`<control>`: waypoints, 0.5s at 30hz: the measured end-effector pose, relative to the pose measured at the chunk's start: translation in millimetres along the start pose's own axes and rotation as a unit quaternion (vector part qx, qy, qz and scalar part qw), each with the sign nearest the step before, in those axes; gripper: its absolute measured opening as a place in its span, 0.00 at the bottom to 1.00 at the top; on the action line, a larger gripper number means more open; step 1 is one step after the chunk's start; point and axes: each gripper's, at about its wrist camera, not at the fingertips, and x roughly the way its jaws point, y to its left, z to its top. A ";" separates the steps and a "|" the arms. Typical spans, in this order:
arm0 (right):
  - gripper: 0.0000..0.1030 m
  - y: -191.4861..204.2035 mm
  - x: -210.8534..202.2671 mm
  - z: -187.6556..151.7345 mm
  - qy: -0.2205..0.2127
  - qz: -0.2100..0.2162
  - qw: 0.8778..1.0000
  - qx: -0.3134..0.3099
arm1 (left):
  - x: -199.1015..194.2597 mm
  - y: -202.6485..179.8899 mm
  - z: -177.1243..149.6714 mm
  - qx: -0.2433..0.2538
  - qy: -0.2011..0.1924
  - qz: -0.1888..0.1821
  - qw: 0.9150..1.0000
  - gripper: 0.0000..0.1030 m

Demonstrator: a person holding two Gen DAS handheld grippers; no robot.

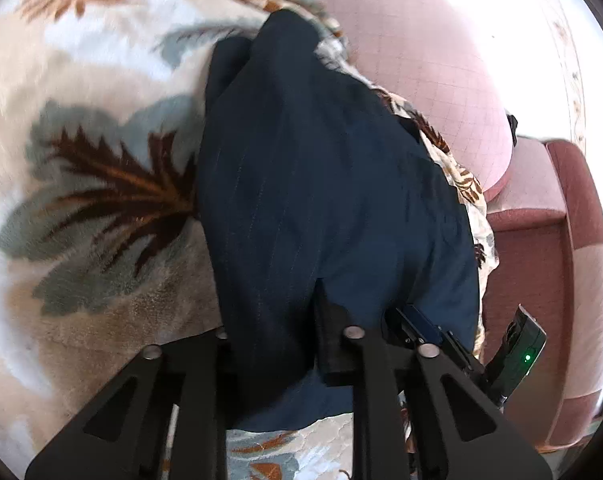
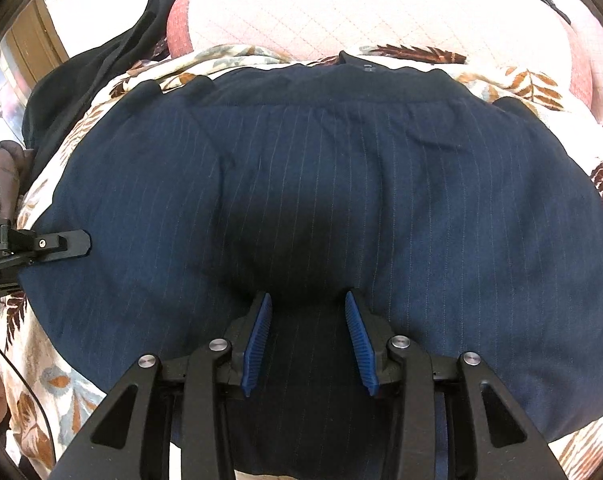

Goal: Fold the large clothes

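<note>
- Left wrist view: the left gripper [image 1: 285,320] is seen closed on an edge of the navy pinstriped garment [image 1: 321,184].
- Right wrist view: the right gripper [image 2: 307,336] is held partly open over the garment, nothing clamped.
- The garment is spread flat on a leaf-patterned blanket [image 2: 533,80].

Left gripper [image 1: 301,320]: black, pointed steeply down; jaws nearly closed, pinching a fold of navy cloth [image 1: 321,184] that drapes over and hides the tips. In the right wrist view it enters from the left edge, with 1 black finger lying against the cloth's edge.

Right gripper [image 2: 306,312]: pointed steeply down; 2 fingers with blue ribbed pads [image 2: 257,344] stand apart, tips on the flat cloth, nothing clamped between them.
</note>
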 end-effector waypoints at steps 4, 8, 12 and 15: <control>0.39 -1.7 -1.9 0.3 0.000 0.005 1.000 0.003 | -10.7 -22.6 -0.1 0.019 -0.018 -0.002 1.000 0.08; 0.39 -6.1 -5.8 1.4 0.003 0.019 1.000 0.015 | -22.8 -43.6 -1.2 0.038 -0.033 -0.013 0.999 0.07; 0.38 -9.7 -9.8 -0.3 0.003 0.027 0.999 0.021 | -27.1 -65.7 -2.8 0.056 -0.038 -0.019 0.998 0.07; 0.37 -13.9 -13.3 -2.6 0.001 0.034 0.999 0.027 | -25.0 -81.7 -3.3 0.065 -0.036 -0.023 0.997 0.07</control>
